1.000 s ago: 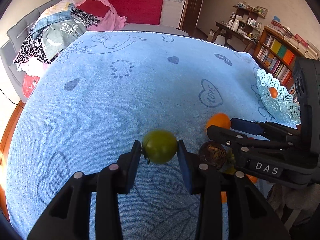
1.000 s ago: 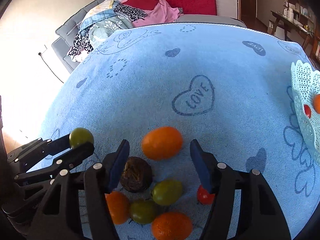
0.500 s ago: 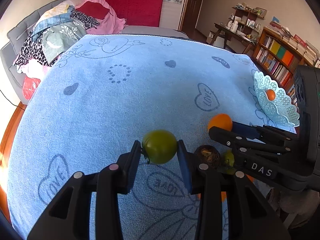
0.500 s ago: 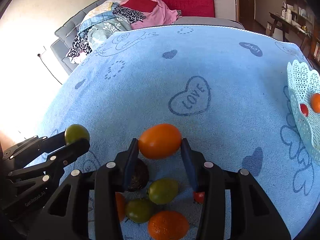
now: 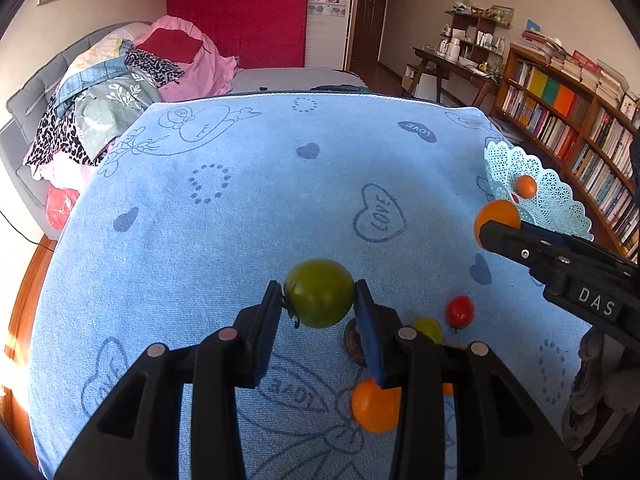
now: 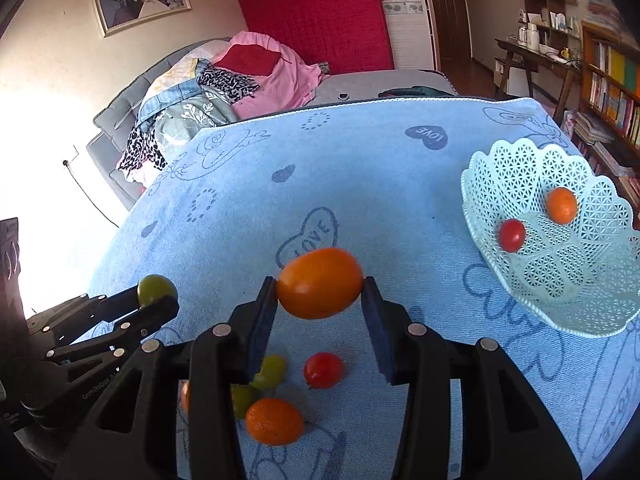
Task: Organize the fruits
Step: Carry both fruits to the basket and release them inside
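Observation:
My left gripper [image 5: 318, 294] is shut on a green tomato [image 5: 319, 292], lifted above the blue cloth [image 5: 240, 220]. My right gripper [image 6: 320, 284] is shut on an orange kumquat [image 6: 320, 283], also raised off the cloth; the left wrist view shows that kumquat [image 5: 496, 216] at the right. A white lattice basket [image 6: 568, 292] sits at the right with a small orange fruit [image 6: 562, 205] and a red tomato [image 6: 511, 235] inside. Below the grippers lie a red tomato [image 6: 323, 369], another kumquat [image 6: 274, 421] and green tomatoes [image 6: 272, 370].
A dark brown round fruit [image 5: 352, 342] lies behind my left finger. A sofa piled with clothes [image 5: 120, 92] stands past the cloth's far left edge. Bookshelves [image 5: 568, 120] line the right wall. The table's wooden edge [image 5: 24, 280] shows on the left.
My right gripper closed on the kumquat and lifted it off the cloth toward the basket. My left gripper rose a little with the green tomato still held.

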{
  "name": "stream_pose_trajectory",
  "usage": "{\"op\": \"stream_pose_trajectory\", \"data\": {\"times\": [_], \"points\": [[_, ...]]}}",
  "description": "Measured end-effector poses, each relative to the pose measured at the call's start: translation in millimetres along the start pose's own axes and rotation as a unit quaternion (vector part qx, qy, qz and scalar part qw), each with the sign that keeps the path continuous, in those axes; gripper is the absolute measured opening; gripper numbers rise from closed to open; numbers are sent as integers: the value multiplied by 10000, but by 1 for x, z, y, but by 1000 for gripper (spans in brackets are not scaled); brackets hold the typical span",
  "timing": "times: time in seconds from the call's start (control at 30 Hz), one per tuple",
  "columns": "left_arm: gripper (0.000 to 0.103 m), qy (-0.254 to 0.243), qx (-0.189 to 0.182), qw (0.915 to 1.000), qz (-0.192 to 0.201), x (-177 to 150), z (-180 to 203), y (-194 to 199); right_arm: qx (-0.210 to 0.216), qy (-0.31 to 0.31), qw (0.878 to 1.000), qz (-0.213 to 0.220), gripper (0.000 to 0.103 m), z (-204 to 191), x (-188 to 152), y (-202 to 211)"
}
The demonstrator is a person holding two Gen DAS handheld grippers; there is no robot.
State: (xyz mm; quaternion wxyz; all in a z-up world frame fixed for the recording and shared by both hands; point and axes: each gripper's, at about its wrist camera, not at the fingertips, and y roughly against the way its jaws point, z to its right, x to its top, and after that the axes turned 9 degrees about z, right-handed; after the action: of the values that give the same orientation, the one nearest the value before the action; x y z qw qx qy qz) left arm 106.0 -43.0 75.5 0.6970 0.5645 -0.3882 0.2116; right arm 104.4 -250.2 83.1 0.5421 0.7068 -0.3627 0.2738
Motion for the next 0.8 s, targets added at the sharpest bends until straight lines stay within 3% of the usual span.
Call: {"op": "stream_pose_trajectory", "data": {"times": [0.63,0.8], "points": [[38,-586,-479,9971,38,30,84,-12,-1060,-917,9877,689,45,126,6,64],[38,-725,-675,9951,50,36,108,-16,-1306,-1070,9835,656,45,156,4,63]]}}
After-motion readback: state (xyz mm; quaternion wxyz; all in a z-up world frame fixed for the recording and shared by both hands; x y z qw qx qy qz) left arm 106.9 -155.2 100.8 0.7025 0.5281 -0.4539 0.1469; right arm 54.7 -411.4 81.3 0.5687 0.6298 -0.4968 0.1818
